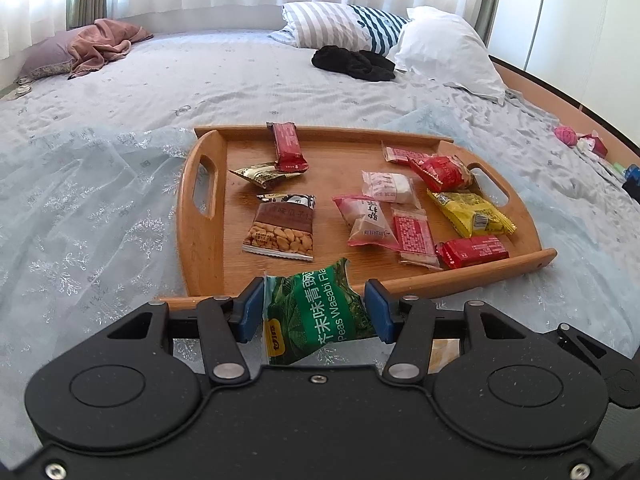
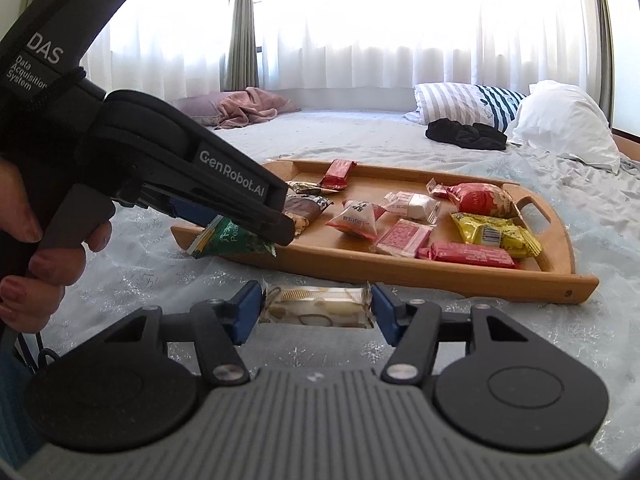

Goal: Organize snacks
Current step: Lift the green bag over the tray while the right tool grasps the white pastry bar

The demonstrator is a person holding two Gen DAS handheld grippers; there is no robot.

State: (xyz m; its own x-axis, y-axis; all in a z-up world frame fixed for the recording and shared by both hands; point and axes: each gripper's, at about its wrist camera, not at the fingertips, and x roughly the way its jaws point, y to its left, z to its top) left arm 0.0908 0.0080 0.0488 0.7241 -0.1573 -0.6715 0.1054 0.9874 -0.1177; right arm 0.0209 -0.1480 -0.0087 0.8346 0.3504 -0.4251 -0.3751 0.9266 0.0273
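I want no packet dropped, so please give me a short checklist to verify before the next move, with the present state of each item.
1. Left gripper pinches green wasabi pea packet: ok.
2. Right gripper has clear packet between its pads: ok.
3. Right grip firm enough to carry: cannot tell.
4. Free floor on wooden tray, near edge: ok.
5. Both packets still off the tray: ok.
6. Grippers apart: ok.

Wooden tray (image 1: 202, 240) on bed (image 1: 200, 80); snack packets (image 1: 372, 220) inside tray; pillows (image 1: 448, 48) behind; wasabi-pea packet (image 1: 316, 312) before tray's near rim.
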